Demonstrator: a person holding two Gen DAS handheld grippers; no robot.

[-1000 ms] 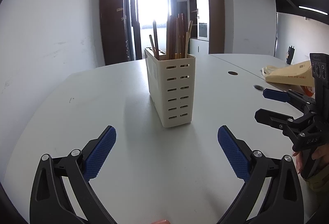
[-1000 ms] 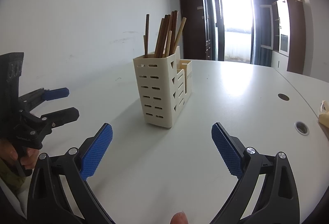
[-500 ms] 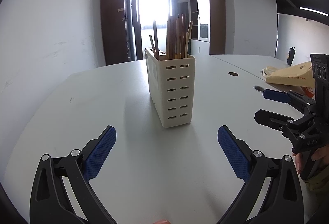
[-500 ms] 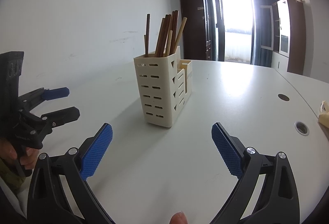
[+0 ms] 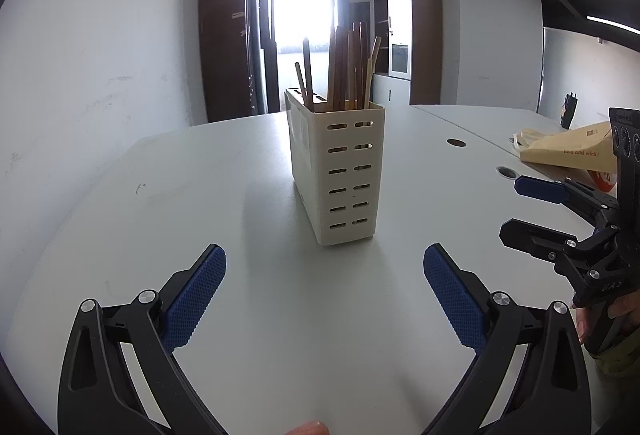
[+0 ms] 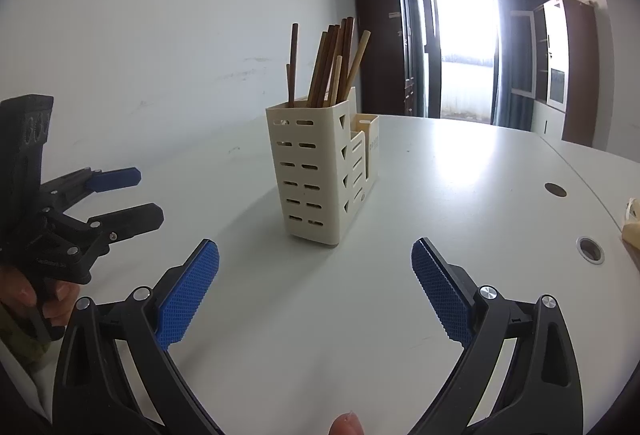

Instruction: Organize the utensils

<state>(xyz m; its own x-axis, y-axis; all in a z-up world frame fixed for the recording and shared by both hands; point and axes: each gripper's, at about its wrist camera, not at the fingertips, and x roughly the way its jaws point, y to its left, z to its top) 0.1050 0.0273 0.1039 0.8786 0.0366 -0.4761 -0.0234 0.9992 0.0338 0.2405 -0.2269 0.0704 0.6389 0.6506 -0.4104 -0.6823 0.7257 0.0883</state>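
Both claws gape wide and empty, left claw (image 5: 325,277) and right claw (image 6: 316,267) facing the cream holder (image 6: 320,171) dead ahead, chopsticks (image 6: 332,63) standing inside, no loose utensil visible to fetch.

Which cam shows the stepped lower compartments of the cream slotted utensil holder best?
Right wrist view: the cream slotted utensil holder shows its stepped side and lower compartments, brown wooden chopsticks in the tallest. Left wrist view shows mainly one slotted end; the steps are hidden.
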